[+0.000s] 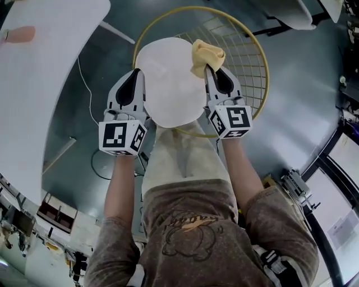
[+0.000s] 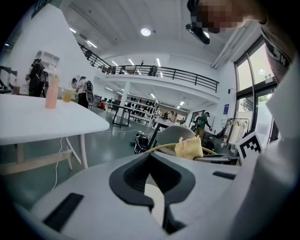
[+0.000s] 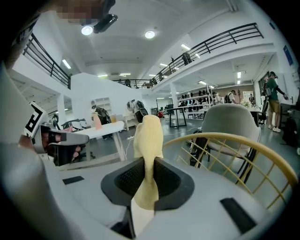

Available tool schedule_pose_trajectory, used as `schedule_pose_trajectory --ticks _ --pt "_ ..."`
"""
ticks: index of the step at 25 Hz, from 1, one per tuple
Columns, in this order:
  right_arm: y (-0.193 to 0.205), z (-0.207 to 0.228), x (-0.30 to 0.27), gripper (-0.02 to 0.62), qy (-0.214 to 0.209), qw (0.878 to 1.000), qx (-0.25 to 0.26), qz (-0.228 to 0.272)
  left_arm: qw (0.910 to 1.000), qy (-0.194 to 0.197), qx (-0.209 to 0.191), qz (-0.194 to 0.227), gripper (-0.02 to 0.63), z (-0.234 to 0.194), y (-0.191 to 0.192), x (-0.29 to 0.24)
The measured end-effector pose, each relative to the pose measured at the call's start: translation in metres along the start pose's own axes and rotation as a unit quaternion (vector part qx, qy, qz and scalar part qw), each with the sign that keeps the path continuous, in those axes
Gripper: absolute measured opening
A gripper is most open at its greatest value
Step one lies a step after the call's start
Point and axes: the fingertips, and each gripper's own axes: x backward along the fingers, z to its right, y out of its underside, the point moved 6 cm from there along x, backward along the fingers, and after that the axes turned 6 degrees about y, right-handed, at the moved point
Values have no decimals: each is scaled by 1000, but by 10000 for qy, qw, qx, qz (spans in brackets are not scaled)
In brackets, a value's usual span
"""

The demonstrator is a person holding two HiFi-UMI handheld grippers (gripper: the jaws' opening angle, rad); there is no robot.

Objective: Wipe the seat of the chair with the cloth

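The chair's round white seat lies straight below me, and its yellow wire backrest curves round the far side. A crumpled yellow cloth hangs over the seat's far right edge, pinched in my right gripper, which is shut on it. In the right gripper view the cloth stands up between the black pads. My left gripper is over the seat's left edge, jaws together with nothing in them. From the left gripper view, the cloth shows ahead to the right.
A white table with a pink bottle stands to the left, and a cable trails on the grey floor beside it. Another white table is at the far right. A grey chair stands beyond the backrest.
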Motion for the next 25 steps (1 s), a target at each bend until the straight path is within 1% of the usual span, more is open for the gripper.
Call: schedule_pose_trajectory --ticks 4,6,9,13,16,20,25 --pt "22 2 -20 71 160 9995 166 -214 9999 37 -28 -144 9 -10 18 -2" --pt "33 7 -33 71 263 9988 188 -362 9999 11 11 -149 9 -15 24 -2" --pt "51 15 -52 71 317 9977 240 -545 9998 -50 104 -157 9 -21 37 -4" --pt "75 21 -71 71 359 9951 317 -868 9996 -53 132 -223 9 -24 47 -2" --pt "96 20 -88 71 429 9907 352 -1242 9996 -36 140 -258 9 -28 52 4" --pt "132 12 -126 71 467 9827 460 -1733 9992 3 196 -342 9 -47 71 3" --pt "152 21 -150 71 529 9736 482 -2169 9988 58 228 -419 9 -47 76 -2"
